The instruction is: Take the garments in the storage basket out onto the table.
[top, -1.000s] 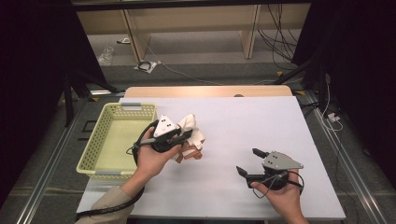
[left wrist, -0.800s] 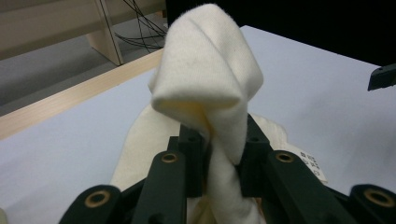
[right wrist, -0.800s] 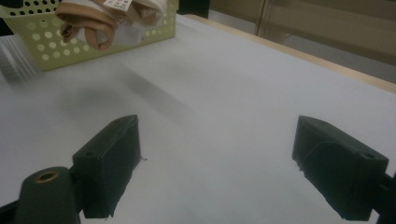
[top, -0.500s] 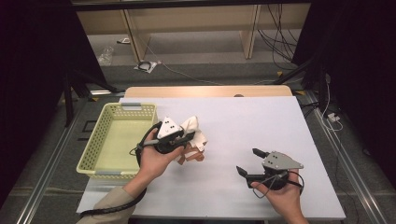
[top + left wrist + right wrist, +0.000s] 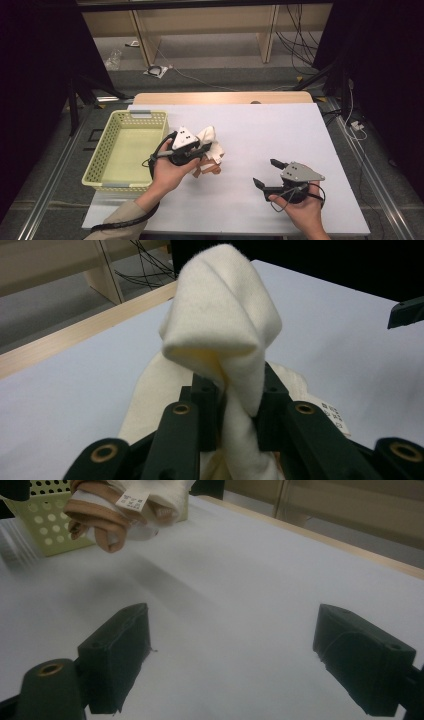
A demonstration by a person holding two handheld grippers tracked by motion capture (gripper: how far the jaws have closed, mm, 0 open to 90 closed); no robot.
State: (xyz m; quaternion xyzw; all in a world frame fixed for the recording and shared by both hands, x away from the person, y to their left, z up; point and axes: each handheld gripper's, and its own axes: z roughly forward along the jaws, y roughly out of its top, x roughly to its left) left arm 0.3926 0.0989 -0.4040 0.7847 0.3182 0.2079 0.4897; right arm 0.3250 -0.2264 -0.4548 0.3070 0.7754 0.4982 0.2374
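Our left gripper (image 5: 202, 150) is clamped on a cream cloth bag (image 5: 209, 141) with tan straps, holding it just right of the yellow basket (image 5: 107, 150), above the white table (image 5: 300, 130). Our right gripper (image 5: 267, 172) rests well right of the basket, jaws wide apart, nothing between them

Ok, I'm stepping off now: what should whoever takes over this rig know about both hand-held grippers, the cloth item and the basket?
Left hand-held gripper: shut on the cream cloth item, held up off the white table, just right of the yellow basket. The item's tan straps and a label hang below it.
Right hand-held gripper: open, holding nothing, low over bare table near the front right.
Done: cloth item picked up.
Left: probably putting it in the basket, whose visible bottom looks bare, then opening the jaws. That goal is my guess from the layout.
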